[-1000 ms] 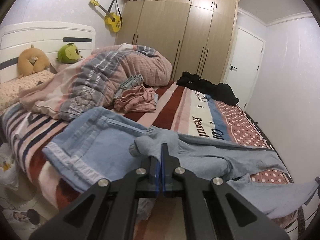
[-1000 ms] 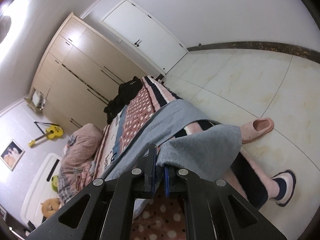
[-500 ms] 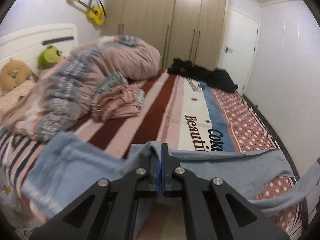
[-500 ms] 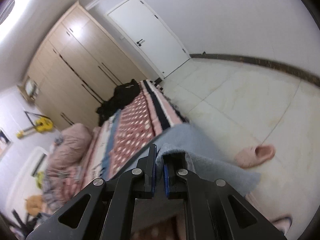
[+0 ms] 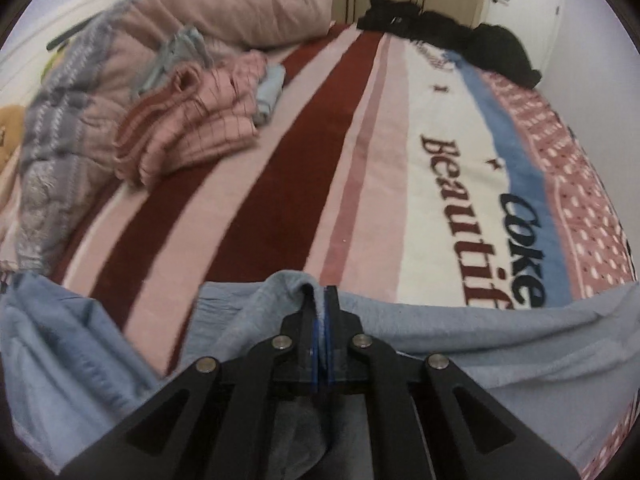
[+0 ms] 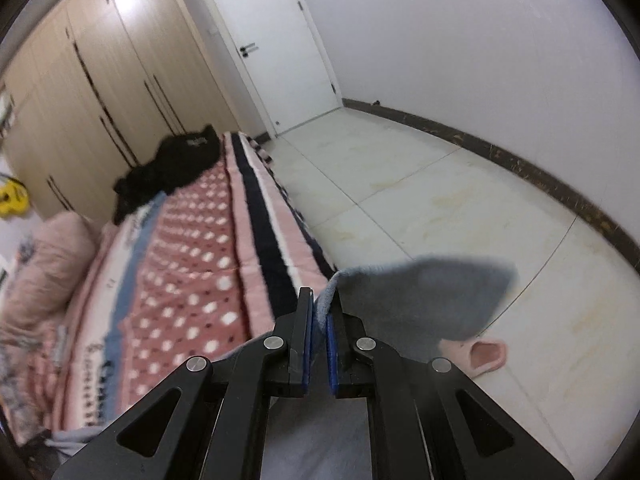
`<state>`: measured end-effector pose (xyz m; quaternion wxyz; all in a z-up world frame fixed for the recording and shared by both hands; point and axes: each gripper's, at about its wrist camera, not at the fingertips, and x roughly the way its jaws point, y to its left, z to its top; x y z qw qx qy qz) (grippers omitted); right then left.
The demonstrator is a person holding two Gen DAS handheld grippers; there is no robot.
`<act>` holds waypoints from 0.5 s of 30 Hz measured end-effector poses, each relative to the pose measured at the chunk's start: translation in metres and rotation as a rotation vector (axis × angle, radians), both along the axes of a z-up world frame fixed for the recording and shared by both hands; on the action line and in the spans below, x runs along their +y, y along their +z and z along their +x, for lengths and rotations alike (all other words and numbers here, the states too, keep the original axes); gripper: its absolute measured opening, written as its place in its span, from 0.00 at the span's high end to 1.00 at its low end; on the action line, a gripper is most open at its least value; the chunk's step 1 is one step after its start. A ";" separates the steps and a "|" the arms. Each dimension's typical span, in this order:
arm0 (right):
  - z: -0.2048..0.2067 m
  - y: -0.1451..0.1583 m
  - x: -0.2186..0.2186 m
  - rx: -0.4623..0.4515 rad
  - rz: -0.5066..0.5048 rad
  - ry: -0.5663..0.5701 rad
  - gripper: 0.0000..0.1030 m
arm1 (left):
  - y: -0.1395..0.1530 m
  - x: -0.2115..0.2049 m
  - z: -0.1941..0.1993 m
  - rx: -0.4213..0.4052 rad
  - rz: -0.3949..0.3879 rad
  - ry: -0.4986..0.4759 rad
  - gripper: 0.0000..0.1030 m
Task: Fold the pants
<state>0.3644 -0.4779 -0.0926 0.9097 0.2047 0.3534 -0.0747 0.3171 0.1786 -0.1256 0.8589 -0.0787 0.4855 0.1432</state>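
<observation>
Soft light-blue fleece pants (image 5: 500, 344) stretched across near edge of striped pink-and-maroon bed blanket (image 5: 280, 168). Left gripper (image 5: 319, 300) & right gripper (image 6: 319, 308) each clamped on pants fabric.

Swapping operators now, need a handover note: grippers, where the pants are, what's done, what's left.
Left gripper: shut on a fold of the light blue fleece pants, held over the near edge of the striped bed blanket.
Right gripper: shut on another part of the pants, its cloth flapping out over the tiled floor beside the bed.
Done: both grips secure, pants lifted.
Left: lay them flat on the blanket, then fold; no fold visible yet.
</observation>
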 end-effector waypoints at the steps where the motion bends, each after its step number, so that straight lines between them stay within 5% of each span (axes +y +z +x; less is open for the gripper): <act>1: 0.003 -0.005 0.002 0.007 0.003 0.001 0.99 | -0.002 0.000 0.002 0.002 0.001 -0.001 0.98; 4: 0.011 -0.014 0.006 0.022 0.001 0.019 0.98 | -0.004 -0.002 0.004 -0.004 -0.012 0.003 0.92; 6: 0.011 -0.017 0.006 0.029 -0.012 0.032 0.96 | 0.001 0.000 0.002 -0.024 -0.043 0.003 0.72; 8: 0.009 -0.015 0.007 0.039 -0.017 0.057 0.95 | 0.013 0.002 -0.005 -0.077 -0.058 0.002 0.31; 9: 0.007 -0.013 0.008 0.042 -0.017 0.065 0.89 | 0.021 0.001 -0.008 -0.097 -0.043 -0.010 0.25; 10: 0.005 -0.009 0.009 0.038 -0.015 0.084 0.74 | 0.026 0.000 -0.009 -0.108 -0.035 -0.024 0.24; 11: -0.001 -0.004 0.013 0.030 -0.027 0.101 0.70 | 0.032 0.000 -0.012 -0.118 -0.031 -0.035 0.24; 15: -0.030 0.016 0.038 -0.024 -0.036 0.206 0.68 | 0.055 -0.012 -0.035 -0.176 -0.076 -0.117 0.24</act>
